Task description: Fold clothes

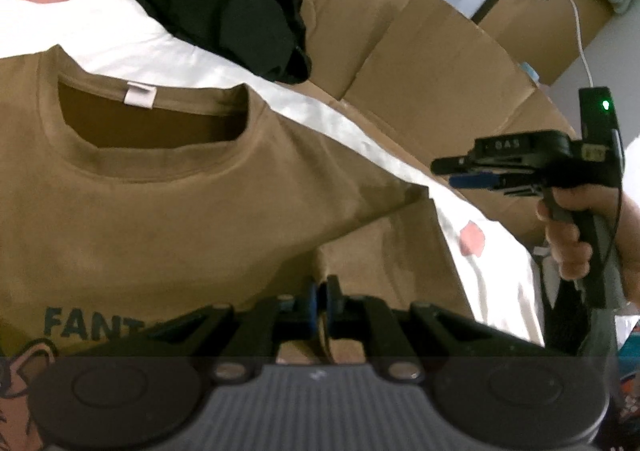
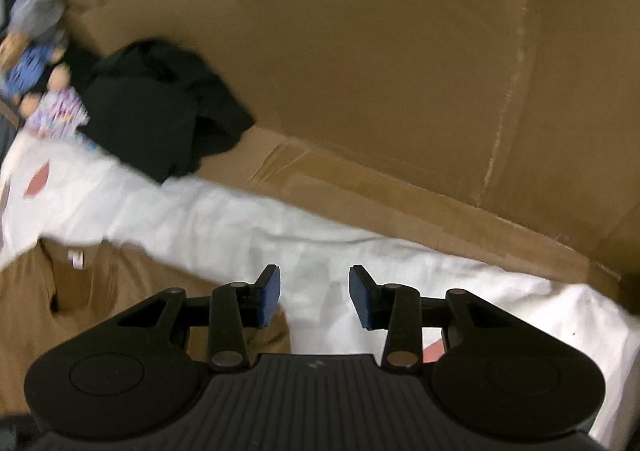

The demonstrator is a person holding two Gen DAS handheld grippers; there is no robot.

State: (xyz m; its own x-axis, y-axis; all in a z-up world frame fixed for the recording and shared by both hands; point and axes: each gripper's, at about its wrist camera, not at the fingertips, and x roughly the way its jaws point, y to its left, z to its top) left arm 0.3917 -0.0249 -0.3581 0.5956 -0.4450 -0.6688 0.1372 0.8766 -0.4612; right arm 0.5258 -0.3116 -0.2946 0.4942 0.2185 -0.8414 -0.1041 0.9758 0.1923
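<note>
The left gripper [image 1: 320, 301] pinches the brown shirt's [image 1: 160, 211] sleeve, angled down. Right gripper [image 2: 314, 301] hovers parted and empty over the white sheet [image 2: 224, 219]; the shirt's print is cut off.

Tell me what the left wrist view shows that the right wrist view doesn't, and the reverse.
Left wrist only: the brown T-shirt's printed front, the left gripper shut on its fabric, and the hand holding the right gripper. Right wrist only: the right gripper's open jaws over the white sheet. Both: shirt, sheet, black garment, cardboard wall.
</note>
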